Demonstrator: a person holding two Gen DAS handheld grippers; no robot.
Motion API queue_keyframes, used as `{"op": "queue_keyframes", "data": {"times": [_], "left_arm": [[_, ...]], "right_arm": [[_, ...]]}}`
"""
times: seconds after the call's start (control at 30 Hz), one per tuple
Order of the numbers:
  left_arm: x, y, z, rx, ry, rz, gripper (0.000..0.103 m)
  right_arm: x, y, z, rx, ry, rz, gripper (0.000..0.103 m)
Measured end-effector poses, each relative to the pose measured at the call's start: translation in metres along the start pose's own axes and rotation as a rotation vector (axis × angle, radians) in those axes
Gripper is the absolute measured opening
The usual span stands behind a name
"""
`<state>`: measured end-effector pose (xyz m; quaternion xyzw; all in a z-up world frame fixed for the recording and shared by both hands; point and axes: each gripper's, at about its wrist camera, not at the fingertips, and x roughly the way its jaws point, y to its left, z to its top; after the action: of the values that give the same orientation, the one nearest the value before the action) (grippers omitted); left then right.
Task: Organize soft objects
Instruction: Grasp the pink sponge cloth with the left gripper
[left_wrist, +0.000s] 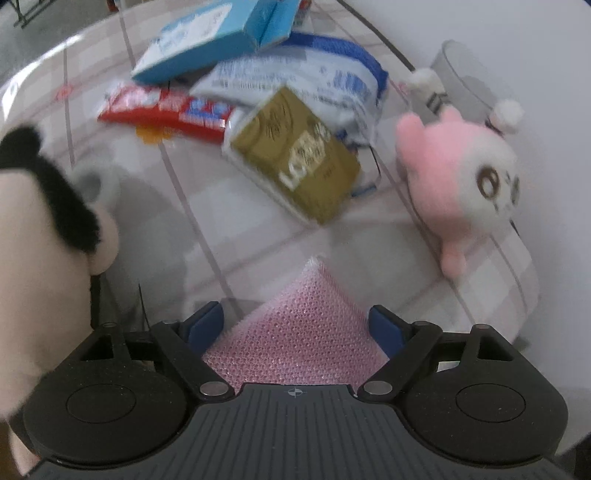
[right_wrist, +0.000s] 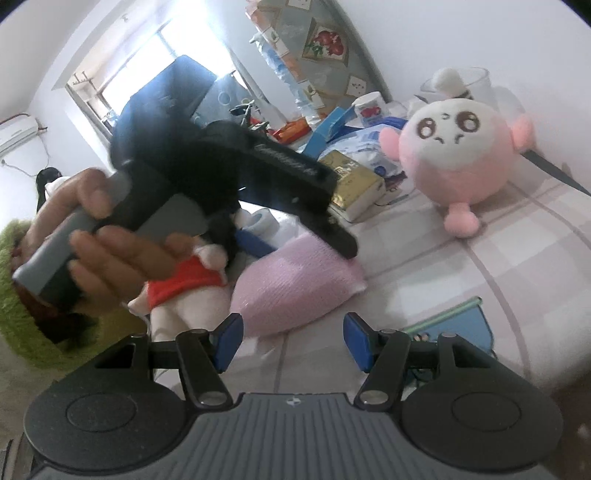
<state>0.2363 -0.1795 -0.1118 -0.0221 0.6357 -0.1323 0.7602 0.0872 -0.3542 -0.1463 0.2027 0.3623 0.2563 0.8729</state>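
Observation:
A pink mesh sponge pad (left_wrist: 295, 328) lies between the blue pads of my left gripper (left_wrist: 297, 325), whose jaws stand wide apart around it; whether the pads touch it I cannot tell. The same pad (right_wrist: 295, 284) shows in the right wrist view, with the left gripper (right_wrist: 295, 206) over its far end. A round pink-and-white plush (left_wrist: 461, 184) sits on the table to the right; it also shows in the right wrist view (right_wrist: 458, 155). A black-eared plush doll (left_wrist: 48, 221) with a red top (right_wrist: 184, 284) lies at left. My right gripper (right_wrist: 291, 341) is open and empty, just short of the pad.
A gold box (left_wrist: 295, 158), a red snack packet (left_wrist: 166, 110), a blue-white bag (left_wrist: 295, 81) and a blue carton (left_wrist: 207, 37) crowd the far table. A clear cup (left_wrist: 465, 74) stands by the wall. A green fuzzy thing (right_wrist: 18, 295) and a blue card (right_wrist: 454, 325) lie near.

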Motion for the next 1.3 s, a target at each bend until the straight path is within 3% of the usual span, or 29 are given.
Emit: {"op": "queue_keyframes", "data": {"times": [0.23, 0.5, 0.73, 0.9, 1.07, 1.2, 1.3], "left_arm": [[-0.006, 0.001, -0.034, -0.042, 0.022, -0.066, 0.087], [-0.011, 0.013, -0.065, -0.107, 0.019, -0.175, 0.088], [-0.027, 0.034, -0.096, -0.175, -0.063, -0.263, 0.091], [-0.043, 0.038, -0.12, -0.155, -0.186, -0.288, 0.097], [-0.052, 0.023, -0.137, -0.017, -0.285, -0.225, 0.098], [-0.051, -0.004, -0.141, 0.157, -0.342, -0.082, 0.099], [-0.039, -0.017, -0.142, 0.248, -0.335, -0.013, 0.096]], "right_arm": [[-0.013, -0.001, -0.01, -0.012, -0.015, -0.015, 0.055], [-0.018, 0.014, -0.021, -0.124, -0.041, -0.078, 0.055], [-0.03, 0.01, -0.025, -0.112, -0.092, -0.075, 0.054], [-0.049, -0.004, -0.028, -0.026, -0.129, -0.048, 0.054], [-0.058, -0.029, -0.022, 0.116, -0.146, 0.009, 0.054], [-0.052, -0.035, -0.016, 0.17, -0.131, 0.052, 0.054], [-0.048, -0.031, -0.014, 0.186, -0.123, 0.069, 0.053]]}}
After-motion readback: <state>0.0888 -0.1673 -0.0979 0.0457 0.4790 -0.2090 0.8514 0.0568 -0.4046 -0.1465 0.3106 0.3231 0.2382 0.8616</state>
